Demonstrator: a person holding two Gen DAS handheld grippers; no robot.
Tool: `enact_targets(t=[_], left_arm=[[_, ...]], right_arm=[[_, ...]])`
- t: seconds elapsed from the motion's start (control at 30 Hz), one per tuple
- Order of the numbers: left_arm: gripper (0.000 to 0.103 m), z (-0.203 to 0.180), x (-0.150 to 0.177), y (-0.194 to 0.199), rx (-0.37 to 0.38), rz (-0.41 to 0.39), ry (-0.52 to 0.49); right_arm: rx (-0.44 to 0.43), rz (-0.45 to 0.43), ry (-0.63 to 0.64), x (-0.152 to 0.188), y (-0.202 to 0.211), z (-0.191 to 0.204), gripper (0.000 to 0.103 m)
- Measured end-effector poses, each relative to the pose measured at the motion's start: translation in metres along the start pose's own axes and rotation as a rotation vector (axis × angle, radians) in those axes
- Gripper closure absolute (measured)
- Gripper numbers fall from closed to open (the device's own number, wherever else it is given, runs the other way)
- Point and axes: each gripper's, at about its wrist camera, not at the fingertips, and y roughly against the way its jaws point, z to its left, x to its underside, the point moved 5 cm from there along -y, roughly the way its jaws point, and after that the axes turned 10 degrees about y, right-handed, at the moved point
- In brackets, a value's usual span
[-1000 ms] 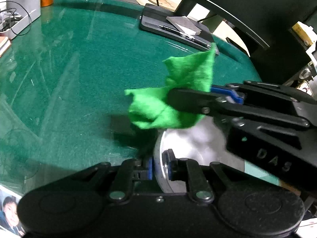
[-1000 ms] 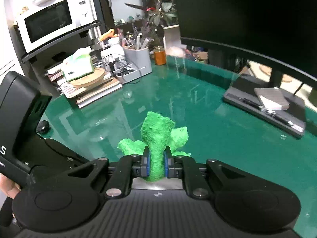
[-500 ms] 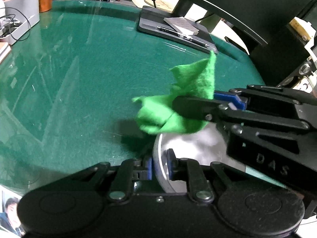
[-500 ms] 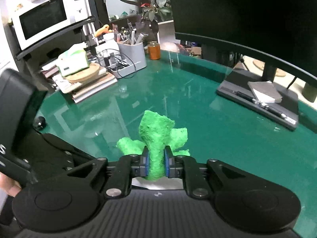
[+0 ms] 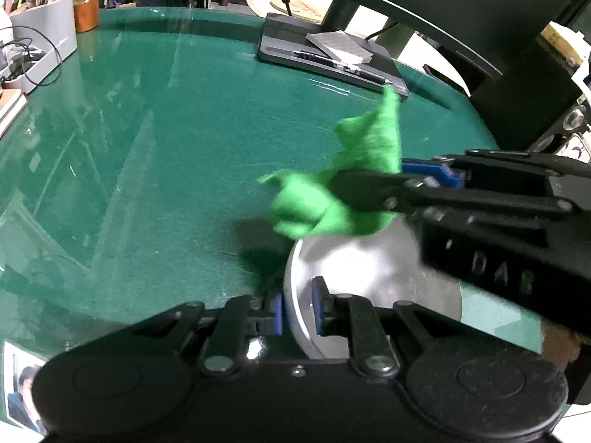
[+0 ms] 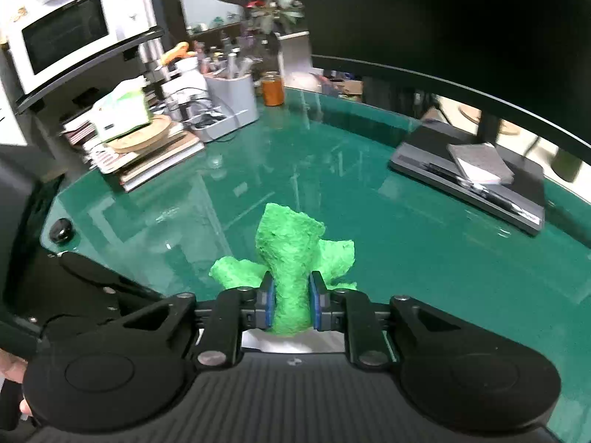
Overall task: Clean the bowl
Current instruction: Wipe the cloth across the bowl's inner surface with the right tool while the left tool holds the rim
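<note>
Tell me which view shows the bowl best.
Left wrist: the bowl shows its rim and inside, rim gripped by the left tongs, cloth at its far edge. Right wrist shows only a pale sliver behind its tongs.

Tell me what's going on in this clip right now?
A person is cleaning a metal bowl over a green glass table. The left tool is clamped on the bowl's rim, holding it steady. The right tool grips a bunched green cloth and holds it at the bowl's far edge, apparently mid-wipe; the cloth looks motion-blurred.
</note>
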Motion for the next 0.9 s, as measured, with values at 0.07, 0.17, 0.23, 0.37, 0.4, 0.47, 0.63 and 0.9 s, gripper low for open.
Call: enact_targets(t=[0.07,0.17,0.23,0.37,0.4,0.47,0.63,0.9], left_arm=[[0.086,-0.001,0.000,0.000,-0.005,-0.002,-0.003],[0.086,-0.002,0.000,0.000,-0.013,-0.004,-0.008],[0.086,-0.003,0.000,0.000,-0.017,-0.004,-0.011],[0.086,-0.004,0.001,0.000,-0.025,-0.004,-0.018],[0.085,-0.004,0.001,0.001,-0.027,-0.005,-0.019],[0.085,-0.005,0.001,0.001,-0.030,-0.006,-0.022],[0.085,-0.005,0.001,0.001,-0.036,-0.010,-0.028],[0.084,-0.009,0.002,0.002,-0.054,-0.014,-0.053]], right_arm=[[0.019,0.005,-0.029,0.002,0.002,-0.008,0.084],[0.042,0.014,-0.052,0.005,0.005,-0.014,0.083],[0.033,0.018,-0.047,0.003,0.003,-0.008,0.082],[0.000,0.010,-0.020,0.000,0.000,0.006,0.082],[-0.004,0.008,-0.013,-0.001,-0.001,0.009,0.082],[-0.001,0.011,-0.018,-0.001,0.000,0.007,0.083],[0.068,0.031,-0.078,0.006,0.009,-0.015,0.082],[0.020,0.034,-0.058,-0.001,0.000,0.004,0.082]])
